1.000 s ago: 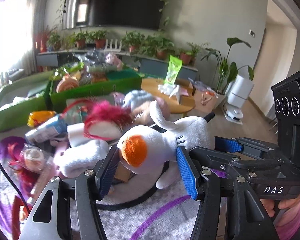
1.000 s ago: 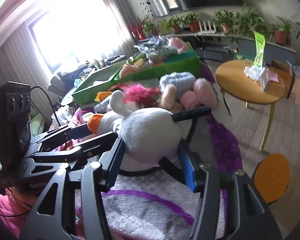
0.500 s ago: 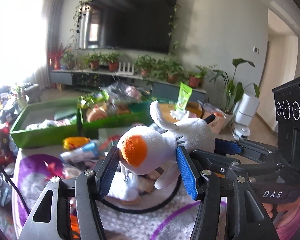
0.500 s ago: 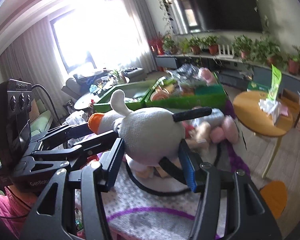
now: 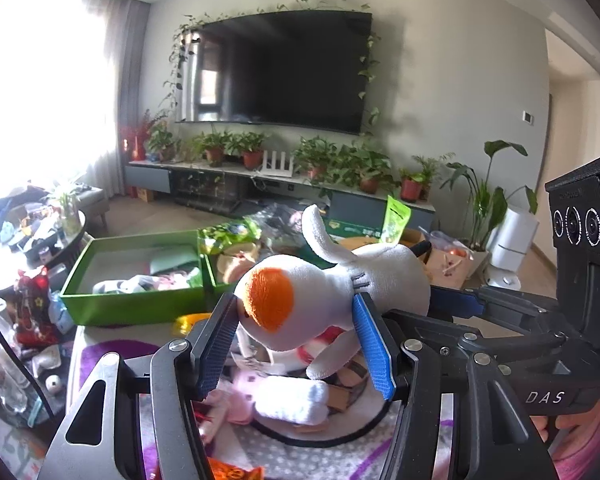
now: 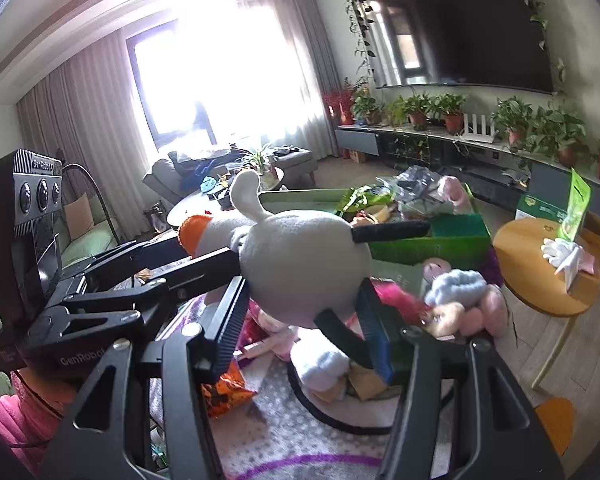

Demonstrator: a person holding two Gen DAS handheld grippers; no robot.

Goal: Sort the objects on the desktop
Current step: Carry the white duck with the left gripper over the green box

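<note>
So both grippers are clamped on the same plush (image 5: 340,292), a white stuffed critter with an orange snout and a black tail. The left gripper (image 5: 296,344) has the head end squeezed between its blue pads, jaws roughly half open around it. The right gripper (image 6: 304,316) pinches the fat rear body the same way, about as wide, with the tail sticking out toward the right of its frame. Neither one can close further without squashing the toy.

The plush hangs in the air, clear of the clutter on the mat (image 6: 284,432) at the bottom of both frames. Its long axis runs snout to tail, stretching across from one gripper to the other, so each gripper grabs it crosswise at opposite ends.

Here's the bit that matters: the green boxes (image 5: 136,304) sit past the plush, mid-left in the left view and center-right in the right view. The left box has open floor showing; the one beside it looks piled up already. The snout end, so the left gripper, looks nearer to the emptier box. My guess is the toy needs carrying forward over the rim, both hands moving together so it doesn't twist, then letting go once it's above the box.
</note>
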